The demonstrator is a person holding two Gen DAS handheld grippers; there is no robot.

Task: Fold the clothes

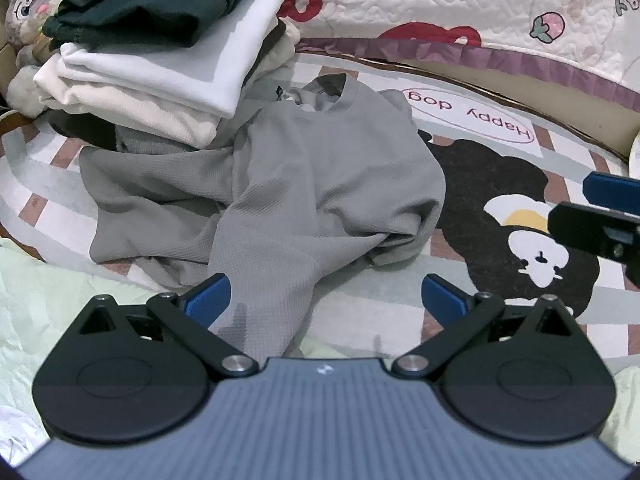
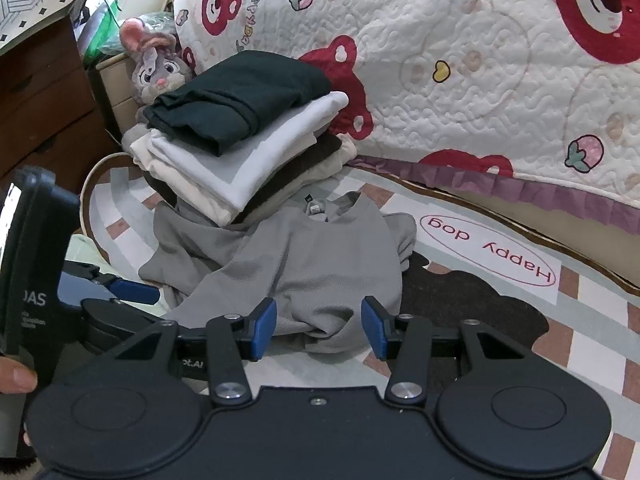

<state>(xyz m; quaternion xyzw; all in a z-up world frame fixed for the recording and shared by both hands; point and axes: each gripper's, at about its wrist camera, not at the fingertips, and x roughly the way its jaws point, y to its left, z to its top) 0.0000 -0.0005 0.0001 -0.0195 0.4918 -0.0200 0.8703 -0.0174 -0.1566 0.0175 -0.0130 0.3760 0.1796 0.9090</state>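
A grey waffle-knit shirt [image 1: 280, 184] lies crumpled on the rug, collar at the far end; it also shows in the right wrist view [image 2: 304, 264]. Behind it stands a stack of folded clothes [image 1: 160, 48], dark green on top of white and cream pieces, also in the right wrist view [image 2: 240, 132]. My left gripper [image 1: 324, 300] is open and empty, low over the shirt's near hem. My right gripper [image 2: 318, 326] is open and empty just before the shirt's near edge; its fingers show at the right edge of the left wrist view [image 1: 600, 208].
A round cartoon rug [image 1: 500, 216] with a black dog and "Happy dog" covers the floor. A bed with a bear-print quilt [image 2: 480, 80] runs along the back. A plush rabbit [image 2: 154, 68] and a wooden drawer unit [image 2: 40, 100] stand at the left. Pale green cloth [image 1: 48, 320] lies near left.
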